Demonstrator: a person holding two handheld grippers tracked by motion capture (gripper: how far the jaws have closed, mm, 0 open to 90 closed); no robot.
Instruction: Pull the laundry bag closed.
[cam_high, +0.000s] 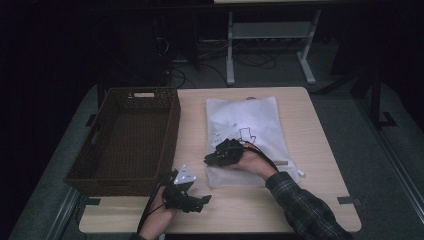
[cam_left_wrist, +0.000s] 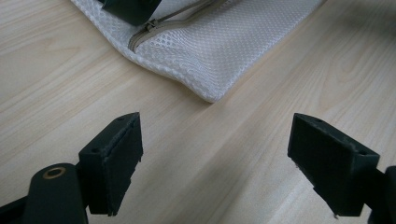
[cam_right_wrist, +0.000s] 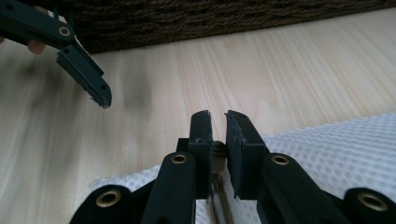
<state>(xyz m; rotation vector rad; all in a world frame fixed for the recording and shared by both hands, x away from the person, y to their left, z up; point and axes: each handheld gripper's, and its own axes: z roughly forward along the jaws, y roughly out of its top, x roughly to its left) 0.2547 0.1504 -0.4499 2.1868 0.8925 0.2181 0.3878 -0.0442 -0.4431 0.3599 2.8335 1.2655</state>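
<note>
**Two Grippers at a Mesh Bag: Right Closed on the Zipper, Left Spread**

One white mesh bag (cam_high: 247, 135) lies flat on the wooden table (cam_high: 320, 150), right of centre in the high view and just beside the wicker basket (cam_high: 127, 137). Its near edge carries a zipper (cam_left_wrist: 175, 21), seen in the left gripper view as a beige track with a small metal slider near its left end.

The right gripper (cam_right_wrist: 218, 140) rests on the near left part of the bag. Its jaws stand almost pressed together, with a narrow slit between them. In the right gripper view a small brownish piece sits in that slit, directly above the zipper track; it appears to be the zipper pull, though the detail is too small to confirm. The person's right hand (cam_high: 255, 162) grips the tool from the right, and a plaid sleeve (cam_high: 300, 205) runs toward the lower edge of the high view.

The left gripper (cam_left_wrist: 217, 158) hangs over bare table near the front edge, just off the near left corner of the bag and beside the near right corner of the basket. Its jaws are spread wide and nothing lies between them. The bag's rounded corner lies ahead of them, apart from both pads.

The basket is dark brown, rectangular and deep, at the left of the table.
</note>
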